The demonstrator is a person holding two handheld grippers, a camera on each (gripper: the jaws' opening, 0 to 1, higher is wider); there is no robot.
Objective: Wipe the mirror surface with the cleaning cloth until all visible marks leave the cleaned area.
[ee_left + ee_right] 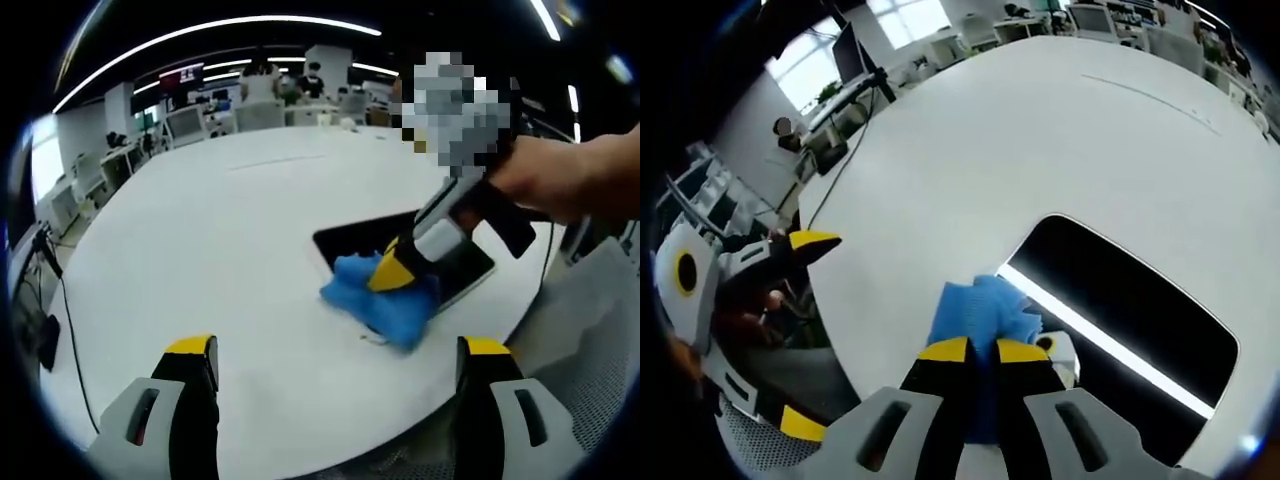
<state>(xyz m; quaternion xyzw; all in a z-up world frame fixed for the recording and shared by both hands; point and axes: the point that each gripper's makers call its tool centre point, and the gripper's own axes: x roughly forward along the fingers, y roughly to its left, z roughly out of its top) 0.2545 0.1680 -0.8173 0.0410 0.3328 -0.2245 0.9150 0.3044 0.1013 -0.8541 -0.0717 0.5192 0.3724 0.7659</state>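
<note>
jaws of the left gripper point(335, 375) stand wide apart and grasp nothing at the bottom of the left gripper view, above the white table point(220, 250). right of centre there, the right gripper point(392, 270), held by a hand point(560, 180), presses the blue cleaning cloth point(385, 300) onto the near edge of the dark mirror point(350, 238). in the right gripper view, the right gripper point(982, 352) is clenched on the cleaning cloth point(975, 310) at lower centre, with the mirror point(1120, 310) to its right.
</note>
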